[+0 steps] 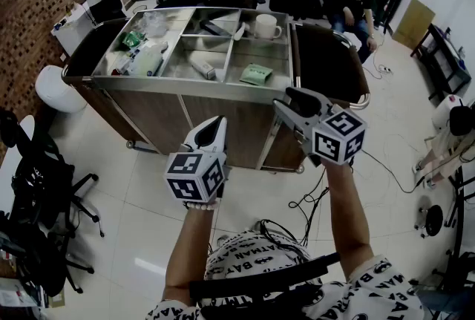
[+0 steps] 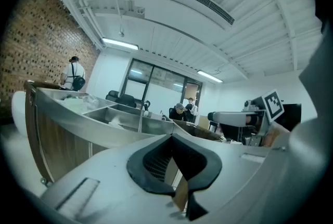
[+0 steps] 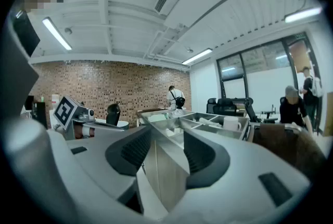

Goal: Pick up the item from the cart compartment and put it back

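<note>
Repeated black capitals reading "BATMAN" run across the white shirt [image 1: 252, 258] of the person holding the grippers, the only legible wording. Print on the green packet [image 1: 256, 74] in the cart [image 1: 193, 84] is too small to read.

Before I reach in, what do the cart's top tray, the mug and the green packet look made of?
The cart's top tray: likely stainless steel, brushed grey with soft reflections. The mug: probably ceramic, maybe plastic; plain white, thick handle. The green packet: thin plastic or paper by its flat shape; too small to settle.
</note>
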Tool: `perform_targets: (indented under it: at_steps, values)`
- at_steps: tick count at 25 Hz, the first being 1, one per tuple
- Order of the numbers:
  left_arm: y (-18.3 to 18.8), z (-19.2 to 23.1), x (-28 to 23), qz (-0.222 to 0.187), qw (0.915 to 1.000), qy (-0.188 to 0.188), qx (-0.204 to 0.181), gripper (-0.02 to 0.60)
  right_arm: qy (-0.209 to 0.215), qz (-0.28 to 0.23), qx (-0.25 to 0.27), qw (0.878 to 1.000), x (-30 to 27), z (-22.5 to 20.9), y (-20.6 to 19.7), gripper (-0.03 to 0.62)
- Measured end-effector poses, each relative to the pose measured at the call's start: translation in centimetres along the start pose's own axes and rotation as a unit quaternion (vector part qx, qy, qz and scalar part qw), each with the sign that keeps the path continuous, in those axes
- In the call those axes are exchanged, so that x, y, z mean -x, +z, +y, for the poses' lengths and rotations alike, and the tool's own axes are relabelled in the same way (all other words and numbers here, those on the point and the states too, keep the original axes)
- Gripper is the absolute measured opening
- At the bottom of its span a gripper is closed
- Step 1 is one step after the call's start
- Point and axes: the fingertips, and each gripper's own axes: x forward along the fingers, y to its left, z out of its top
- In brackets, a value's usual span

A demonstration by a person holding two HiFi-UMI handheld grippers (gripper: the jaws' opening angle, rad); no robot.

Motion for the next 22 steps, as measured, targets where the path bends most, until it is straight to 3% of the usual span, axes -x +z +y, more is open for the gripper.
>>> perform_targets:
  at_steps: [4, 6, 12, 18, 20, 22]
  values:
    - [1.3, 1.3, -2.2, 0.002, 1.0000, 0.006, -0.007, 0.002, 0.004, 0.014, 0.033, 0.999, -3.4, -2.9, 2.9, 0.213]
    - [2.0, 1.9, -3.2, 0.004, 0.9999, 0.008, -0.008, 0.002, 0.009, 0.032, 0.044, 0.998, -5.1, -4.0, 3.6, 0.258]
    - [4.5, 2.6, -5.2, 0.009, 0.9999, 0.011, 0.006, 0.002, 0.049, 0.142, 0.076, 0.986, -10.6, -7.1, 2.7, 0.258]
    - [5.3, 3.9, -6.7, 0.026, 0.9989, 0.026, 0.029, 0.002, 0.078, 0.266, 0.088, 0.957, -14.8, -9.8, -1.4, 0.258]
    - [5.1, 4.4, -7.1, 0.032, 0.9983, 0.032, 0.037, 0.002, 0.089, 0.315, 0.086, 0.941, -16.0, -10.9, -3.6, 0.259]
    - [4.7, 4.7, -7.3, 0.037, 0.9978, 0.036, 0.041, 0.002, 0.105, 0.371, 0.095, 0.918, -16.6, -11.7, -6.2, 0.295]
